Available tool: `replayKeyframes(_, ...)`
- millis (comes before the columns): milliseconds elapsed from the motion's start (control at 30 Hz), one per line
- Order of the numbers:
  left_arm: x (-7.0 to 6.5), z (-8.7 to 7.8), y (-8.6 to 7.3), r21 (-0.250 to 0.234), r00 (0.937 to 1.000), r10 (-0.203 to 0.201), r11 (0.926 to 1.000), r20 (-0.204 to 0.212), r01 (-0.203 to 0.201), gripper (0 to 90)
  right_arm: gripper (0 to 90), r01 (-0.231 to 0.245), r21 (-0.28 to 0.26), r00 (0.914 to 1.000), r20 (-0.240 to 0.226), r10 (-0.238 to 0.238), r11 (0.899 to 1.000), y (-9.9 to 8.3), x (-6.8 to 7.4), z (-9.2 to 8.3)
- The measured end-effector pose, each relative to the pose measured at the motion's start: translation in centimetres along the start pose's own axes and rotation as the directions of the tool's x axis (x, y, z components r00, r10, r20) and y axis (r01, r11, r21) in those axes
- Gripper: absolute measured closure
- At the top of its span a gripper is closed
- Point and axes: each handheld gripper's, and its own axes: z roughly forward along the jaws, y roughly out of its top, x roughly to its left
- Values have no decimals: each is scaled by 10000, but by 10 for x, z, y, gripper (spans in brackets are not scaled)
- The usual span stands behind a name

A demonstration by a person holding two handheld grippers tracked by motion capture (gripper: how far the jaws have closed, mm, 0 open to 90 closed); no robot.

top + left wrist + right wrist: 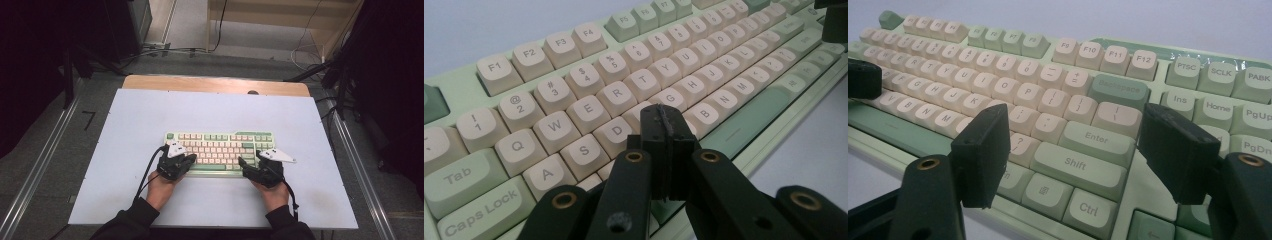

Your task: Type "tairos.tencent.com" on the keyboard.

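Observation:
A pale green keyboard (220, 136) with cream and green keycaps lies in the middle of the white table top. My left gripper (189, 159) rests over its front left corner; in the left gripper view its black jaws are pressed together, tips (665, 125) hovering above the keyboard (574, 100) near the F and G keys, nothing between them. My right gripper (245, 164) sits over the front right part. In the right gripper view its gripper (1073, 150) stands open, jaws wide apart above the Shift and Enter keys of the keyboard (1083, 135), holding nothing.
The white table top (140, 120) has bare room all around the keyboard. A wooden strip (215, 84) runs along its far edge. Metal rails (45, 155) flank the table, and cables (160, 50) lie on the floor behind.

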Motion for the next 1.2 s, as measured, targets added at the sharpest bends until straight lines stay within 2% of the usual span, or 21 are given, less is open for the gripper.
replayKeyframes(300,-1,0,-1,-44,10000,3,10000,11,-3,900,273,14,17,10000,7,-14,10000,0,0,0)
replayKeyframes(500,-1,-5,0,-494,9999,-153,9987,23,154,900,276,6,-62,10000,44,-5,10000,0,-1,-1)
replayKeyframes(633,1,-8,1,-628,9997,-238,9977,23,239,897,276,-9,-75,10000,43,9,10000,0,-2,-2)
replayKeyframes(733,3,-11,1,-774,9993,-381,9963,14,381,814,276,-26,-96,10000,38,26,10000,0,-2,-2)
replayKeyframes(933,7,-16,2,-1062,9980,-618,9925,-115,602,706,276,-21,-122,10000,65,22,9999,0,-2,-2)
replayKeyframes(1100,10,-15,0,-1090,9968,-694,9919,-406,646,479,276,-5,-121,10000,81,6,9999,1,-2,-3)
replayKeyframes(1200,10,-16,0,-1249,9952,-677,9904,-702,586,414,277,-30,-118,10000,82,31,9999,1,-3,-3)
